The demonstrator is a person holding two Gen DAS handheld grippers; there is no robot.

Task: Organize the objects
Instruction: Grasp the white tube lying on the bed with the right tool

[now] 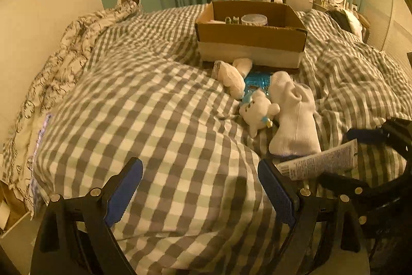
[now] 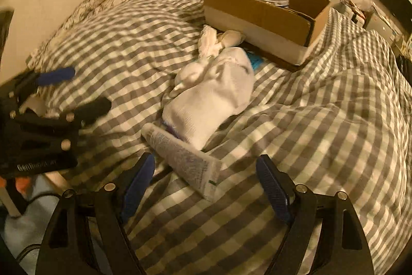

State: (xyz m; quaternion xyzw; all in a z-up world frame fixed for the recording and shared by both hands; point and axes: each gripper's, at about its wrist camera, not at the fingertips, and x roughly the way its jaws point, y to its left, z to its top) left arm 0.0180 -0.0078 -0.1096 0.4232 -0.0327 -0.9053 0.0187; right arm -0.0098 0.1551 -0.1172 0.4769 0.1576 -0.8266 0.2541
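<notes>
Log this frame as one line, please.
left gripper open, empty | right gripper open over tube | sock on bed | box beyond

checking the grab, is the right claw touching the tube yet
Apart. In the right wrist view the tube lies on the checked duvet between the open right claw's blue pads, with duvet showing on both sides of it.

Two hand-held grippers were counted, the left hand-held gripper and the right hand-held gripper. One printed tube was seen just ahead of the right one. Beyond it, one large white sock, one small plush toy, two rolled white bundles and one blue packet were counted. Farthest ahead, one cardboard box was seen, with one round tin counted inside.
</notes>
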